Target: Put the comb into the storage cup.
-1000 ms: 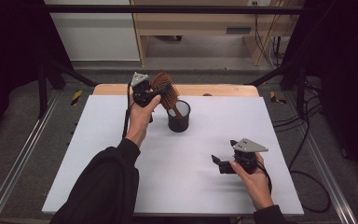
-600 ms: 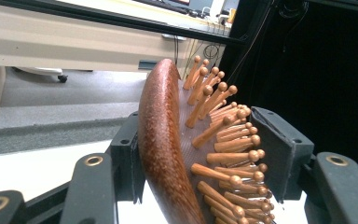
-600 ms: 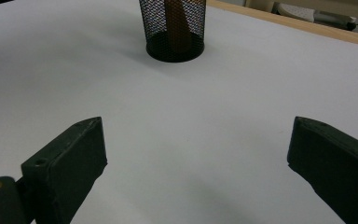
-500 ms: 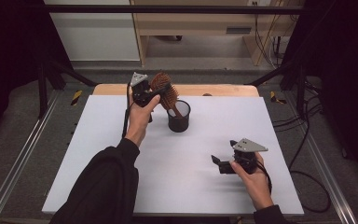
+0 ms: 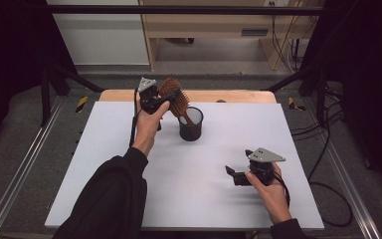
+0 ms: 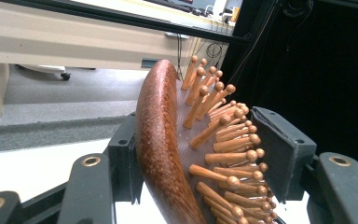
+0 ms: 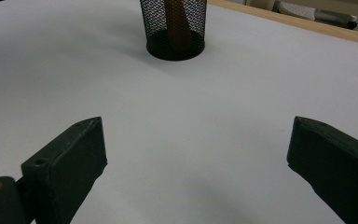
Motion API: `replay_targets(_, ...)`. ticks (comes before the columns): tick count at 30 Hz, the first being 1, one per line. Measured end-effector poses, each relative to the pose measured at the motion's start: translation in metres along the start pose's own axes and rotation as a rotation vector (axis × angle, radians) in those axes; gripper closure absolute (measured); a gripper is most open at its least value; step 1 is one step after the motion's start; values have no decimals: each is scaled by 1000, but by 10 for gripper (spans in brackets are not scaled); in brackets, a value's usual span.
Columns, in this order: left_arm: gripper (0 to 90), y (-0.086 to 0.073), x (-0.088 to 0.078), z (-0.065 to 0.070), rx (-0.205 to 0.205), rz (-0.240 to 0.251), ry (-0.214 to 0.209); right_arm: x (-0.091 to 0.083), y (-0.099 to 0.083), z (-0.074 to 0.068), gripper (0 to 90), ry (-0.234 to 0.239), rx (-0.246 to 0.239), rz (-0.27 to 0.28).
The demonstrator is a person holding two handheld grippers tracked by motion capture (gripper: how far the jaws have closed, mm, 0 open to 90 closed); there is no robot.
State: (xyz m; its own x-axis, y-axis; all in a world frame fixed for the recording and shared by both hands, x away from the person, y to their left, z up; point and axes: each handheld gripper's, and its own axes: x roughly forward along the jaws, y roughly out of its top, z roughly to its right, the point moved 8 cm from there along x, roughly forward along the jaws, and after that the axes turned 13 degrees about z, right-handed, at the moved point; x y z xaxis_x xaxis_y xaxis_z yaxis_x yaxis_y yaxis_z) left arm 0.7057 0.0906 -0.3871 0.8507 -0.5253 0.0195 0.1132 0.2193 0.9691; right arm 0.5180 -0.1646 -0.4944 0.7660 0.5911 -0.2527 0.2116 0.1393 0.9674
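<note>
Here the largest thing is the white worktop point(image 5: 129, 199), which covers most of the high view; a strip of light wood shows along its far edge. Behind it there is a grey floor and a pale wooden desk point(image 5: 209, 25).

Next in size is the person's left sleeve point(image 5: 107, 199), dark, coming in from the bottom of the high view. The left hand point(image 5: 146, 128) is raised near the far edge of the worktop and carries the left gripper point(image 5: 165, 102). The right hand point(image 5: 271, 191) rests low at the near right part of the worktop, well apart from the left one, and carries the right gripper point(image 5: 233, 174).

Then comes the black mesh cup point(image 5: 191, 124), which stands upright on the worktop in the far middle, just beside the left hand. In the right gripper view the cup point(image 7: 173, 25) is seen ahead, with a brown handle inside it.

The wooden hairbrush point(image 5: 175, 98) stands with its handle down in the cup and its round head tilted above the rim. The left gripper is closed on this head: in the left gripper view the hairbrush point(image 6: 161, 154) sits between the two black jaws, the smooth back against one pad and the wooden pins toward the other.

The right gripper point(image 7: 196, 158) is wide, with nothing between its jaws, only the bare worktop below.
</note>
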Motion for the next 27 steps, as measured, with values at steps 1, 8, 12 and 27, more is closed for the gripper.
replay_targets(1,398,0,0,0,0,0,1,0,0,0,49,0,-2,1)
replay_targets(8,393,0,0,-1,6,0,4,0,0,0,49,-2,2,4)
replay_targets(12,386,1,0,-2,23,3,9,0,0,0,48,-1,2,3)
replay_targets(27,375,0,0,-2,37,3,11,0,0,0,48,2,5,-2)
